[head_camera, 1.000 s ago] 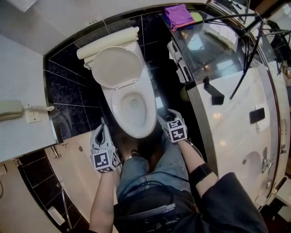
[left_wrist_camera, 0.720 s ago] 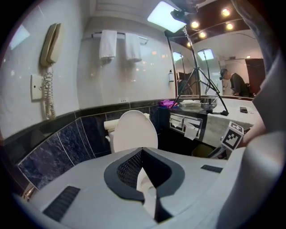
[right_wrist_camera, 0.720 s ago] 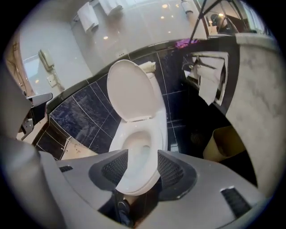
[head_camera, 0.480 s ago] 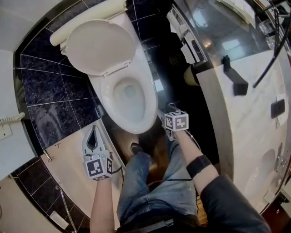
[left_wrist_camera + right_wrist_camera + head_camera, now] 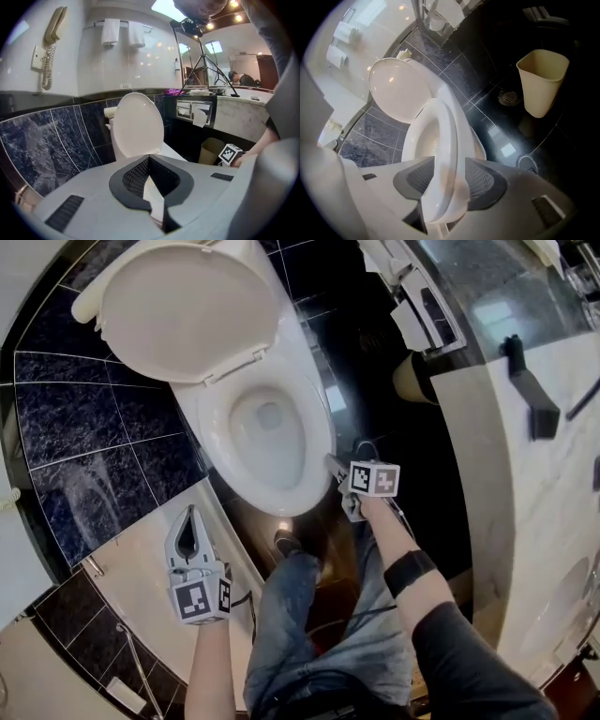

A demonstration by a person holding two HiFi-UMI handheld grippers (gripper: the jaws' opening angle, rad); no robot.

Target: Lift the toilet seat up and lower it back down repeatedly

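The toilet seat sat low over the bowl, though whether it touched the rim could not be told. Its front edge was right there in the right gripper, jaws clamped on it, one to each side. Behind, the lid stood raised against the tank. Over on the other side, the left gripper hung clear of the toilet above a pale ledge, jaws together with nothing in them. A cream bin stood on the dark tiled floor, off to the bowl's right.
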